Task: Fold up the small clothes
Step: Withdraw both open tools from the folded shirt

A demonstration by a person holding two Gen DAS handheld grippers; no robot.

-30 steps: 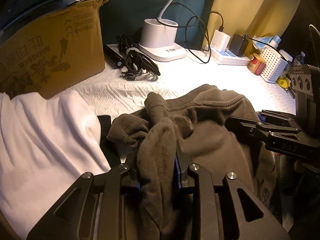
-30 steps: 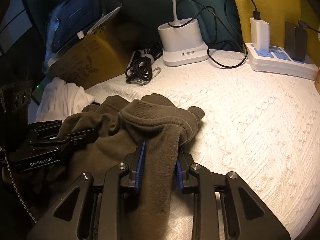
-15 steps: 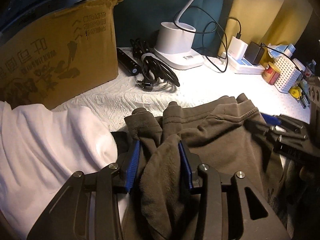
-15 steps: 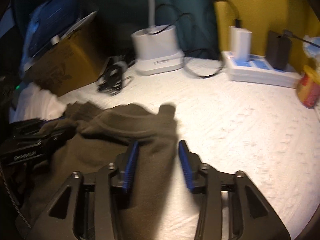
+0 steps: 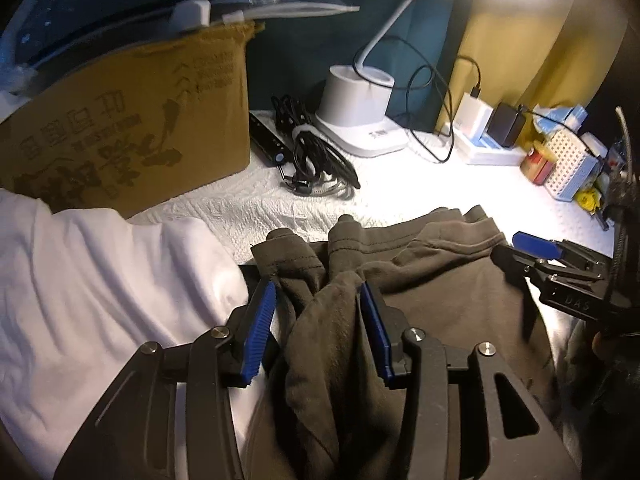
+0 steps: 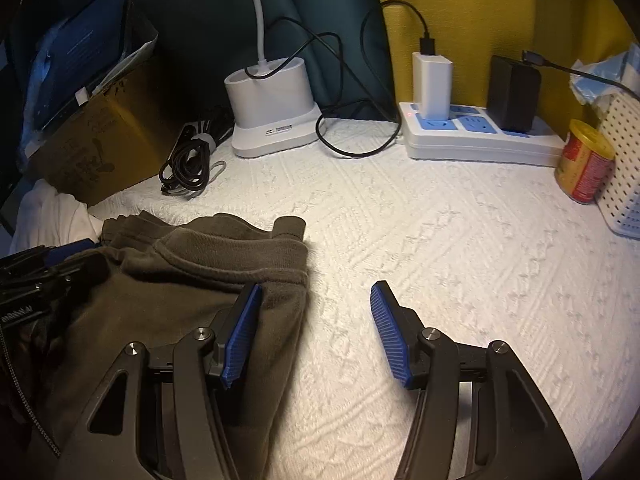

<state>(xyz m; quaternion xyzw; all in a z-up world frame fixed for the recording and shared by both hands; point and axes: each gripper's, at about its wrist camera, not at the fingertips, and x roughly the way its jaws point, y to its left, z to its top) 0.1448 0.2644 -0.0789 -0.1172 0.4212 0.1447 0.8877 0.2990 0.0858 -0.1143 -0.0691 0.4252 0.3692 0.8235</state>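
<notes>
A dark olive garment (image 5: 432, 280) lies folded on the white textured cover (image 6: 440, 248); it also shows in the right wrist view (image 6: 192, 280). My left gripper (image 5: 318, 332) is open, its blue pads either side of a bunched ridge of the garment's left edge, not pinching it. My right gripper (image 6: 316, 332) is open and empty; its left pad rests over the garment's right edge, its right pad over bare cover. The right gripper also shows in the left wrist view (image 5: 560, 264), the left in the right wrist view (image 6: 40, 276).
A white garment (image 5: 100, 288) lies left of the olive one. A cardboard box (image 5: 120, 136) stands behind it. At the back are coiled black cables (image 6: 192, 160), a white lamp base (image 6: 272, 108), a power strip (image 6: 480, 136), a red-yellow can (image 6: 584, 168) and a white perforated basket (image 6: 624, 176).
Both grippers have opened and let go of the olive garment. It now lies flatter on the cover, and the right gripper has drawn right so its pads straddle the garment's edge.
</notes>
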